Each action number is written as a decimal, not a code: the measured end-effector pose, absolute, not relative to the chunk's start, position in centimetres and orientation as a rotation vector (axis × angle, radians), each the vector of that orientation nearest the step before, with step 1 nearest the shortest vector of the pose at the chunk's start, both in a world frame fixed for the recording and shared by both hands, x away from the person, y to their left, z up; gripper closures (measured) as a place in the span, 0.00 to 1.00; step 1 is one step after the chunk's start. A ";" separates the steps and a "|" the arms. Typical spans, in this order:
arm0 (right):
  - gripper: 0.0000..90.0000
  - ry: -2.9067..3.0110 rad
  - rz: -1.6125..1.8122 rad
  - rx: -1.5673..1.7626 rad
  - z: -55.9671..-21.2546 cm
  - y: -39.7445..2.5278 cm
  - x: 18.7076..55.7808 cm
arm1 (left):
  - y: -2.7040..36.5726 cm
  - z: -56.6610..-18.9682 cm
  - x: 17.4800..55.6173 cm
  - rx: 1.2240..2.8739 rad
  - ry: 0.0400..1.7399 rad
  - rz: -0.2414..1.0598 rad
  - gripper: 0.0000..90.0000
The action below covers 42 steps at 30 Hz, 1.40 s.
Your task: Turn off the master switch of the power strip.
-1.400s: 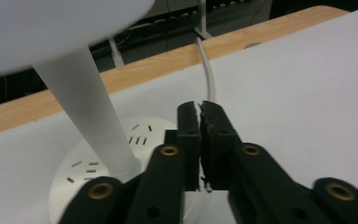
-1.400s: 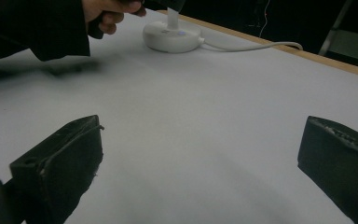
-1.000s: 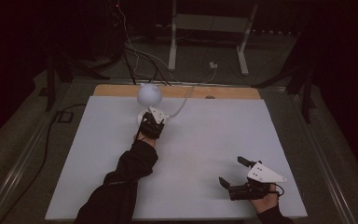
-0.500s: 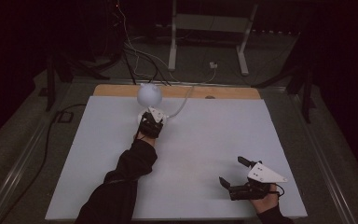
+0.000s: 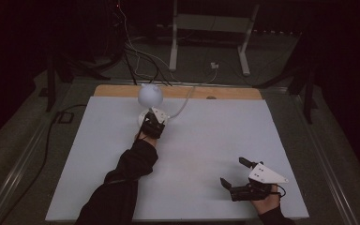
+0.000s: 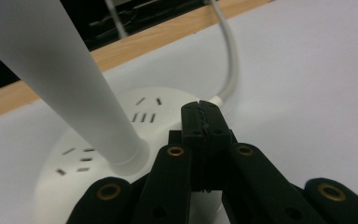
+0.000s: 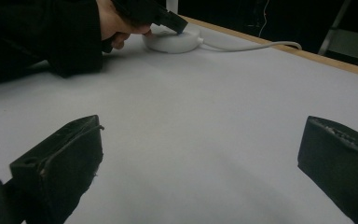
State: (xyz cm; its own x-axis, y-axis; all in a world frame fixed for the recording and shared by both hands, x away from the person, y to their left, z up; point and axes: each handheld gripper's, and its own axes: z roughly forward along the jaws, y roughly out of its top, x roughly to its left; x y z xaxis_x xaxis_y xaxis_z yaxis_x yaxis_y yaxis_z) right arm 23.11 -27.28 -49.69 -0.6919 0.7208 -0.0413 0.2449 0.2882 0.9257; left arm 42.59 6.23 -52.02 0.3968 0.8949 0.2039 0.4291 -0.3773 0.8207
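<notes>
A white desk lamp stands at the back of the table, with a round head [image 5: 150, 95] on a stem [image 6: 65, 70] and a flat round base [image 6: 158, 100]. My left gripper [image 5: 151, 120] is shut, and its tips [image 6: 204, 116] rest on the top of the base beside the stem, with nothing between them. The lamp's white cable [image 6: 230, 60] runs off toward the back edge. My right gripper [image 5: 234, 172] lies near the front right of the table, jaws wide open [image 7: 205, 140] over bare surface. In the right gripper view the lamp base [image 7: 172, 39] is far off, under the left gripper [image 7: 168, 21].
The white table top [image 5: 206, 140] has a wooden strip [image 5: 234, 93] along its back edge. A dark sleeve [image 5: 126, 173] stretches across the left middle. Cables [image 5: 136, 56] and a metal stand [image 5: 206, 28] lie on the floor behind the table.
</notes>
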 end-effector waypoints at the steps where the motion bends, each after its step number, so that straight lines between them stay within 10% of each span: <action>1: 0.00 2.107 1.392 0.863 -49.7 -27.3 23.1 | 6.3 -52.0 42.7 1.960 1.128 0.834 1.00; 42: 0.00 2.113 1.390 0.854 -49.7 -27.1 23.0 | 5.8 -51.9 43.0 2.088 1.047 0.907 1.00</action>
State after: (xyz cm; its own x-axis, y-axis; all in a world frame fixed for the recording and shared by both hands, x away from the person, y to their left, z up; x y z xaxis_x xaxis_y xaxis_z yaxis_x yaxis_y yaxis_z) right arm 23.01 -27.15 -49.67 -0.6971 0.7156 -0.0451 0.2420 0.2939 0.9247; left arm 43.05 5.80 -51.89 0.4485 0.8433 0.2963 0.4134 -0.4896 0.7677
